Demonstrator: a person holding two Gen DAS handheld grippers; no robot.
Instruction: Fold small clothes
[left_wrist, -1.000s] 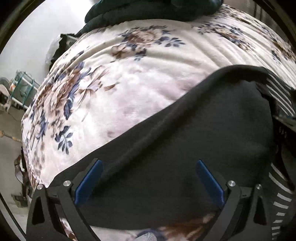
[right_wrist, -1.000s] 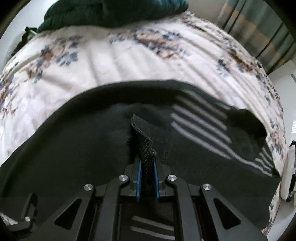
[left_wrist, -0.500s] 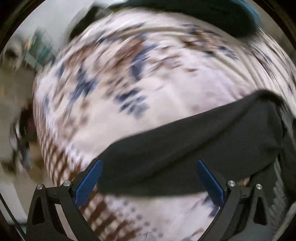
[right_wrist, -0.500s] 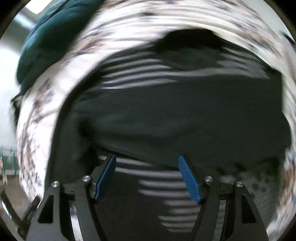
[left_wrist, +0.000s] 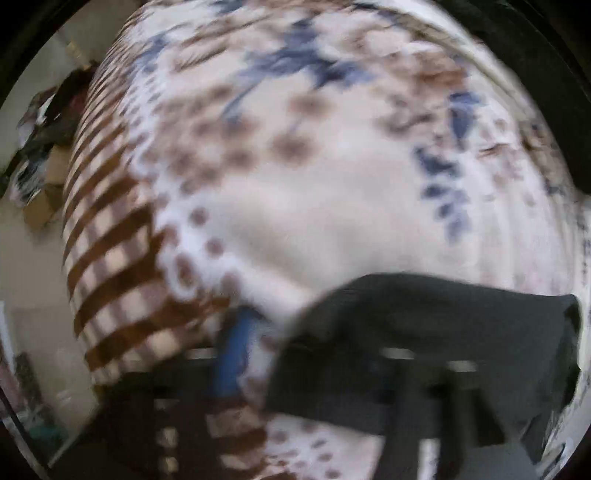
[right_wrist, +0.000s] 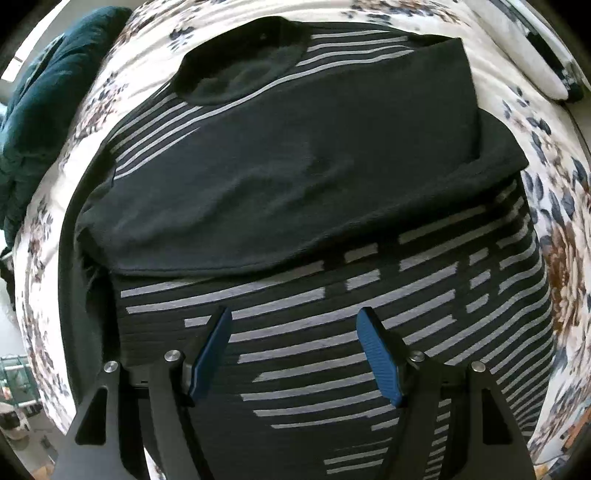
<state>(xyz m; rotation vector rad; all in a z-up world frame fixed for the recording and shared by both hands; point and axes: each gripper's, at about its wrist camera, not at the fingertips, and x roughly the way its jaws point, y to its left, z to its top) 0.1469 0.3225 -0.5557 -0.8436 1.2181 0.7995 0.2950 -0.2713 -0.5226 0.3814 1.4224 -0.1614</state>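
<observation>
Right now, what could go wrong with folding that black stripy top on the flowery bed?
The folded-over sleeve lies loose across the striped top; a snag from the open right tool could drag it crooked. The left view is badly blurred, so the left tool looks to be moving fast and might catch the dark cloth or bunch the floral blanket.

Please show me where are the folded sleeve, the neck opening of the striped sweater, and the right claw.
folded sleeve (right_wrist: 295, 166): right wrist view, middle of the plain black panel.
neck opening (right_wrist: 240, 70): right wrist view, dark inside of the collar.
right claw (right_wrist: 295, 354): right wrist view, midway between blue fingertips, open.
</observation>
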